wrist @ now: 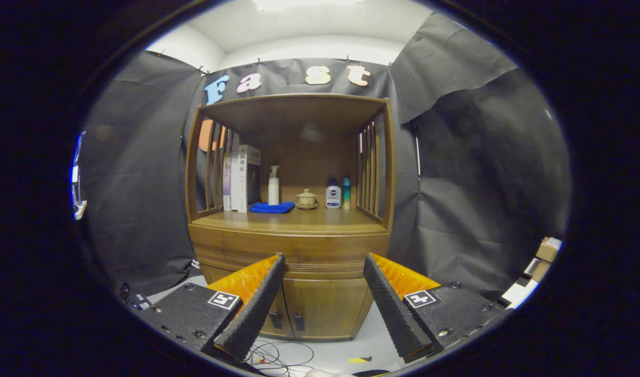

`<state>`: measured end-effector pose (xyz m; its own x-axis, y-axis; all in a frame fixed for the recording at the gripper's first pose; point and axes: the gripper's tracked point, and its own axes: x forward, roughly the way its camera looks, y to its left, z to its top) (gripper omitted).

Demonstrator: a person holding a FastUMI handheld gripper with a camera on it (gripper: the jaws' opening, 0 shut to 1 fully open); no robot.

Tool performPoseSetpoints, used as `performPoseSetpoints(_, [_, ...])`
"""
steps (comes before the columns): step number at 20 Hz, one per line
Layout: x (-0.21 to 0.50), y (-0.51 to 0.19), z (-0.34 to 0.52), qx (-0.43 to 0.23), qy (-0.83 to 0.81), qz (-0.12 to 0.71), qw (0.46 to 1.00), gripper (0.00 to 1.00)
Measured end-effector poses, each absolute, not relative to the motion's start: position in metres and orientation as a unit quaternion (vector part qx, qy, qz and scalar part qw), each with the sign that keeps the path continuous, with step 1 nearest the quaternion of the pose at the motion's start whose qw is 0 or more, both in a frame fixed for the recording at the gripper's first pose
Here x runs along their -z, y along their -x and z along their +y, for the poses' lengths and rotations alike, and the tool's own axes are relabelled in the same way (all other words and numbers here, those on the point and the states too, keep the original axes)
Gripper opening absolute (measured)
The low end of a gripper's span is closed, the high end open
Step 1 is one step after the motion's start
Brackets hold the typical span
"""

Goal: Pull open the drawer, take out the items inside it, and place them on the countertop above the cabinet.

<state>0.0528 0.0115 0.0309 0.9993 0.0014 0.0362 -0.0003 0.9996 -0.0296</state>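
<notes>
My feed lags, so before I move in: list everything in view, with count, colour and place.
cabinet: one, brown wood, beyond the jaws, drawer closed
countertop: one, brown, bare at front
books: a few, white and pale, upright at left
pump bottle: one, white, beside books
cloth: one, blue, under pump bottle
lidded cup: one, tan, centre
bottles: two, white-blue and teal, right
cables: several, on floor
boxes: a few, tan, far right
gripper: one, jaws open, empty
</notes>
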Motion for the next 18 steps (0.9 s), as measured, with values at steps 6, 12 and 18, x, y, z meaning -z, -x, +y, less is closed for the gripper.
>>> performPoseSetpoints(6, [-0.034, -0.125, 0.059, -0.029, 0.001, -0.013, 1.000, 1.00])
performPoseSetpoints(12, [-0.006, -0.196, 0.089, -0.029, 0.029, 0.002, 0.999, 1.00])
performPoseSetpoints(18, [0.050, -0.255, 0.104, -0.022, 0.033, 0.052, 0.998, 0.99])
